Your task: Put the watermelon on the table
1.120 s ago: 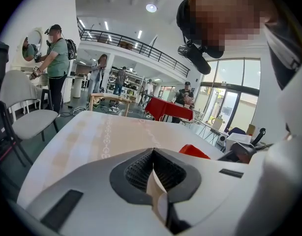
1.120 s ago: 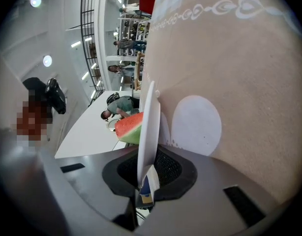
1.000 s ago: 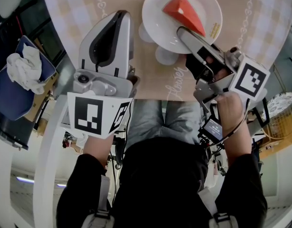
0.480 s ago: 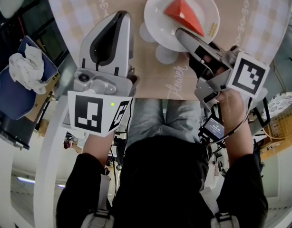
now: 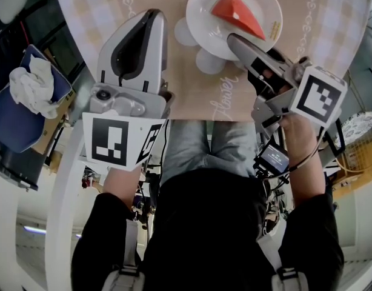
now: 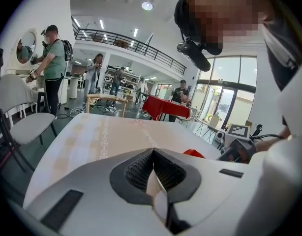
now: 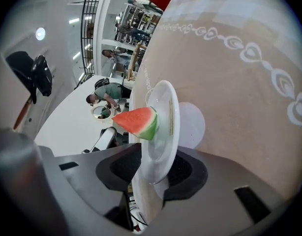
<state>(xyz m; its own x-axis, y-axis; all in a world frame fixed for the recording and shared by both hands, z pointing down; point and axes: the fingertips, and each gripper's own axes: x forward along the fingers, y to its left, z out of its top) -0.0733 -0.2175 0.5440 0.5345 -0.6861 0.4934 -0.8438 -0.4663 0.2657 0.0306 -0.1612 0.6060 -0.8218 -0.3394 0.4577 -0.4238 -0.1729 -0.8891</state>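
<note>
On the counter [image 5: 174,83], a little back from its near edge and toward the right side, a white plate [image 5: 204,20] is resting on the beige patterned cloth, and the watermelon [image 5: 237,14], a red wedge with a green rind, is lying on that plate, not on the bare counter. The right gripper [image 5: 232,39] is reaching in from the near edge, slanting down, with its tips at the plate's near rim. The right gripper view is showing that rim standing between the two dark jaws of the right gripper [image 7: 156,161]; the jaws have just been opening and are now standing apart, released, with the plate [image 7: 166,107] between them. The watermelon [image 7: 138,123] is sitting just beyond the jaws on the plate, and the counter [image 7: 239,107] is stretching away behind it. The left gripper [image 5: 152,14] is hovering over the counter's near edge on the left side, well apart from the plate. Its own view is showing the left gripper [image 6: 153,154] with its jaws clenched together at the tips and gripping nothing, while a sliver of the watermelon [image 6: 194,153] is peeking over its body. A small screen [image 5: 274,158] is glowing on the person's right wrist. Beyond the counter's left edge, a crumpled white cloth [image 5: 29,85] is lying on a blue seat [image 5: 16,123].
</note>
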